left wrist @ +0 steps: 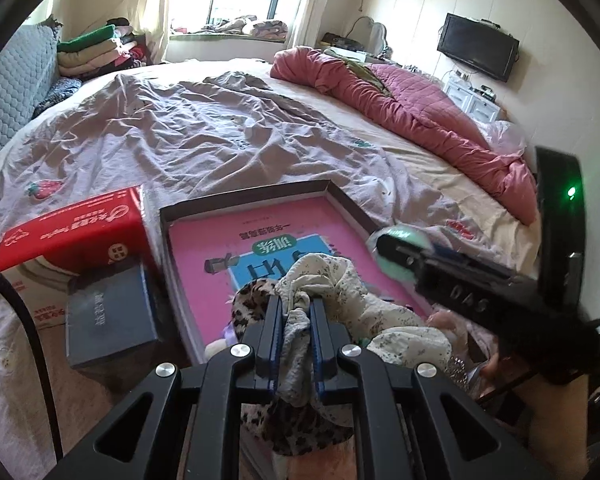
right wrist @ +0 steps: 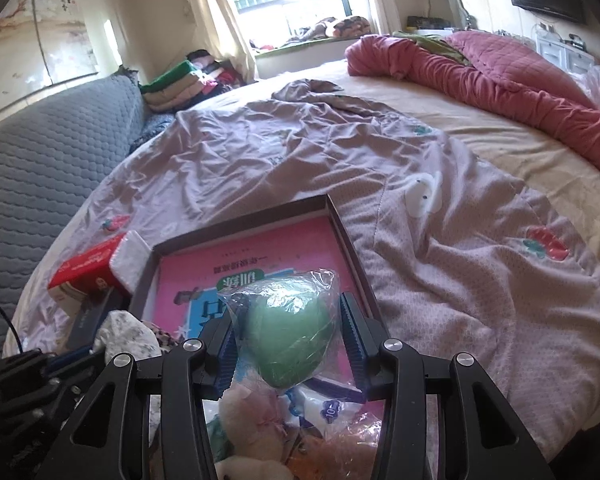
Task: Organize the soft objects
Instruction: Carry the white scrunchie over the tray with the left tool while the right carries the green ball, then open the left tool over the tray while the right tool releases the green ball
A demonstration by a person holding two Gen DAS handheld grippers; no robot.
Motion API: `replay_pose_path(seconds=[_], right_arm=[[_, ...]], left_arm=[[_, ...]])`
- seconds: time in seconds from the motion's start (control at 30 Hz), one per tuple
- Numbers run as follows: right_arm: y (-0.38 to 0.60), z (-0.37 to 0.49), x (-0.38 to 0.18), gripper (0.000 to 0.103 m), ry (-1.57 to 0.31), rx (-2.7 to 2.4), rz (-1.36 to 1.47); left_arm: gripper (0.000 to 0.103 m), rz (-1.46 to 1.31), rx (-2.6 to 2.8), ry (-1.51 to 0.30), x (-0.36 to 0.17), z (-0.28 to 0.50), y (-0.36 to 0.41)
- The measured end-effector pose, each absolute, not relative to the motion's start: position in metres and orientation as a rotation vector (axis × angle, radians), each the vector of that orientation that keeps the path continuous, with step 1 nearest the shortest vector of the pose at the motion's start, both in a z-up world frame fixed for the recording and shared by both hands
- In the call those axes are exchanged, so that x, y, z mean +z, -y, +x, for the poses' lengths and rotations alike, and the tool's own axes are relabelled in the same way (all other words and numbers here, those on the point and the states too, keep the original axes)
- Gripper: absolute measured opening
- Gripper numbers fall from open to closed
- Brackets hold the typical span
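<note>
The left gripper (left wrist: 296, 304) is pressed together on a white floral scrunchie (left wrist: 332, 280), a gathered ring of thin, crinkled fabric with small dark sprigs. A leopard-print scrunchie (left wrist: 248, 304) bunches just beside it and hangs below the jaws. Both sit over the near edge of a shallow brown cardboard tray (left wrist: 340, 196) that lies on the bed and holds a glossy pink book (left wrist: 204, 240).

The right gripper (right wrist: 288, 320) pinches a green egg-shaped sponge (right wrist: 288, 340) sealed in a clear, crinkled plastic bag; its ribbed blue pads (right wrist: 354, 328) press on both sides of the bag. The sponge surface is matte and smooth. It hangs above the near part of the same tray, over small pale plush items (right wrist: 252, 412) and a clear packet.

Left of the tray stand a red tissue box (left wrist: 72, 224) and a dark blue flat box (left wrist: 108, 312). The lilac sheet (left wrist: 180, 136) is wrinkled and carries strawberry appliqués; a pink quilted duvet (left wrist: 412, 108) lies rumpled at the far right.

Both grippers point steeply downward toward the tray
</note>
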State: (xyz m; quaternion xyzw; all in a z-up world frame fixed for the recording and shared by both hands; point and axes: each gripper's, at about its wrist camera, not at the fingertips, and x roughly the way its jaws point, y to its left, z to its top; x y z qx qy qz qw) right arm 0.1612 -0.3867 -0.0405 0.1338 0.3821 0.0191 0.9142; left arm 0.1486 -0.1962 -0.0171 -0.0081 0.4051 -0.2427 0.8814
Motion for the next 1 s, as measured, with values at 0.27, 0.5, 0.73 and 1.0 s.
replay_pose_path(seconds=[0.27,0.5,0.73,1.0], right_arm=[[0.384,0.17,-0.058,0.049,-0.851,0.007,0.25],[0.387,0.17,-0.067,0.05,-0.873,-0.018,0.259],[0.386,0.169,-0.067,0.05,-0.882,-0.026,0.262],[0.384,0.168,-0.066,0.052,-0.89,-0.036,0.256]], left_arm=[[0.014,-0.034,-0.508,-0.877,-0.026,0.159,0.194],[0.016,-0.035,-0.514,-0.877,-0.027,0.157,0.193],[0.017,-0.029,-0.51,-0.881,-0.026,0.157,0.193],[0.019,-0.023,-0.507,-0.882,-0.025,0.156,0.192]])
